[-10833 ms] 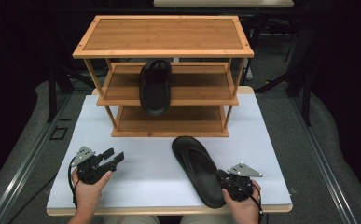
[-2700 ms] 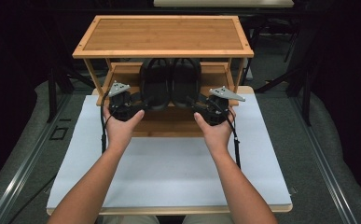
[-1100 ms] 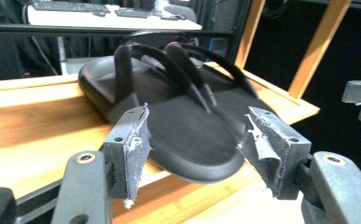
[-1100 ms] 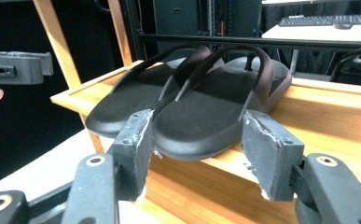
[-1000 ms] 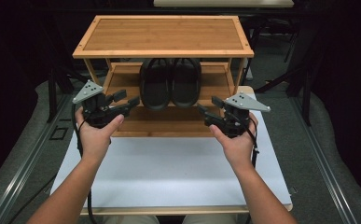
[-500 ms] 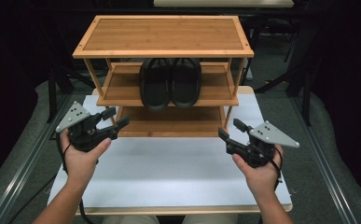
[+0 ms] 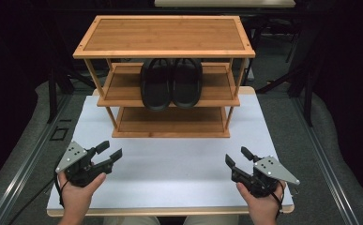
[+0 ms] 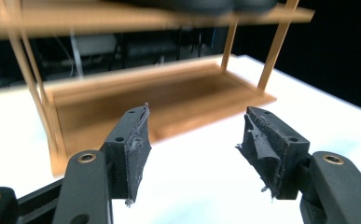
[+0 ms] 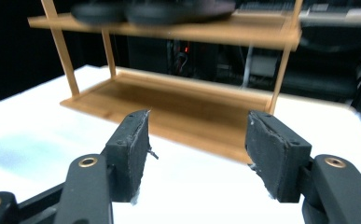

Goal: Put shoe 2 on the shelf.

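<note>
From above, two black sandals sit side by side on the middle shelf of a wooden rack; the left gripper and right gripper hover near the white table's front corners, jaws wide and empty. Left gripper view: jaws spread, facing the rack's bottom shelf. Right gripper view: jaws equally wide, nothing between them.

Smooth, warm wood rack; matt black rubbery slippers; matt white table; rough, frayed claw pads.
</note>
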